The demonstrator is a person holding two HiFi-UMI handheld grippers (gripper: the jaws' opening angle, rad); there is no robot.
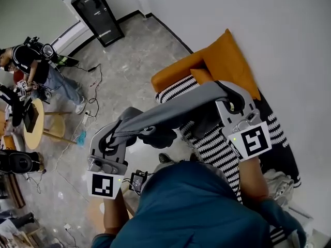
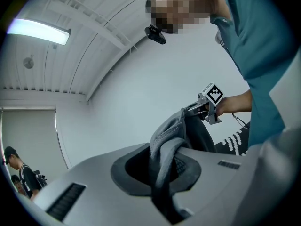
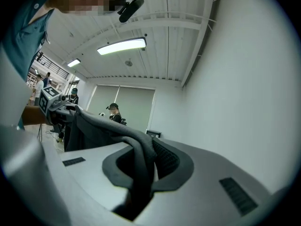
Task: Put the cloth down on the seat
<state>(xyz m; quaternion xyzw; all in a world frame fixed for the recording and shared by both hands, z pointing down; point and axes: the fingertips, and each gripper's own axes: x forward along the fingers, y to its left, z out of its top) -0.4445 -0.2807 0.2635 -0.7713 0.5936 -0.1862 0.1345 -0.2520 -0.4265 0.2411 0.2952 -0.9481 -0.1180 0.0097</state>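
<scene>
Above the seat: the grey cloth is held in the air, clear of the seat, drawn into a long band between the two grippers; a darker fold sags below its middle.
Cloth, left end: pinched by the left gripper. In the left gripper view its fingers stand narrow, closed on the fabric, which bunches up out of the gap and runs away toward the other gripper.
Cloth, right end: pinched by the right gripper. In the right gripper view its fingers are likewise narrow, with a thick roll of cloth clamped between them.
Across the band: each gripper view shows the opposite gripper at the far end of the cloth, the right one and the left one.
Seat: orange, with a black-and-white striped cover spread on it; it lies under the right half of the cloth.
Back edge of the seat: an orange cushion leans against the white wall.
Far end of the seat: an orange armrest.
Holder: a person in a teal shirt, one gripper in each hand.
Floor: grey, with cables trailing across it, left of the seat.
Far corner: a black cabinet stands by the wall.
Left edge of the head view: another person beside a round wooden table.
</scene>
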